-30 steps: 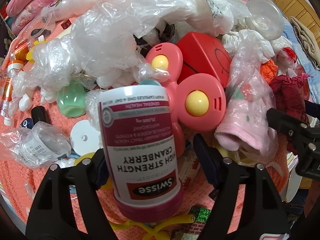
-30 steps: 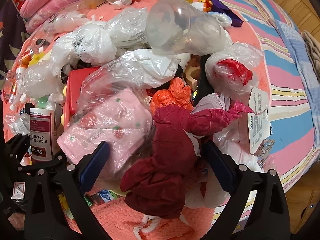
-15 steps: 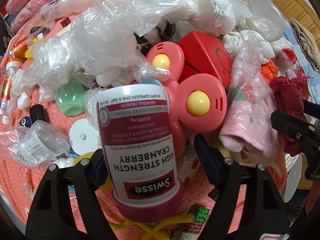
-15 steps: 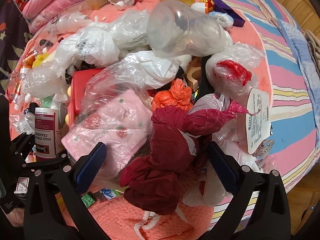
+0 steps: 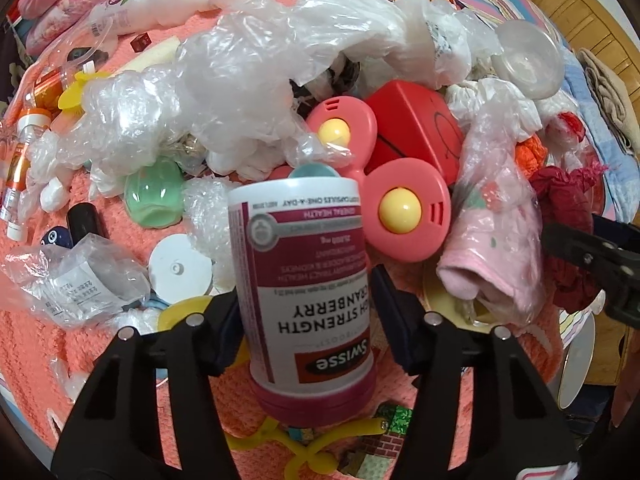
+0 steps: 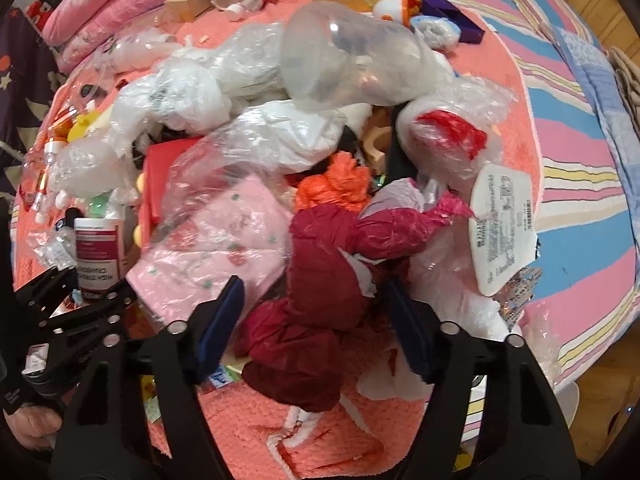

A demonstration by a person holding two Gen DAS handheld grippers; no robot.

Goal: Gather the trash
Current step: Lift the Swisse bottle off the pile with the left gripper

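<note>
- Bottle (image 5: 305, 292) of Swisse High Strength Cranberry: white plastic body, magenta label, printing upside down, magenta cap toward the camera.
- It sits between the two pads of the left gripper (image 5: 306, 312), jaws narrowed onto its sides; the right wrist view shows the same bottle (image 6: 97, 256) gripped there, far to the left of the right gripper.
- Ahead of the left gripper: a pink toy with yellow balls (image 5: 384, 184), a red box (image 5: 416, 128) behind it, and crumpled clear plastic bags (image 5: 240, 80) to the front-left.
- Right gripper (image 6: 316, 328): jaws wide apart, straddling a crumpled dark red bag (image 6: 320, 292); whether the pads touch it cannot be determined.
- Just front-left of the right gripper lies a pink cloth in a clear bag (image 6: 224, 240); directly ahead, an orange bag (image 6: 336, 184) and beyond it a clear plastic cup (image 6: 344, 64) on its side.
- To the front-right, a white printed label (image 6: 504, 228).
- All items rest on a coral blanket (image 6: 256, 420).
- A hand (image 6: 28, 424) shows at the lower left edge of the right wrist view.
</note>
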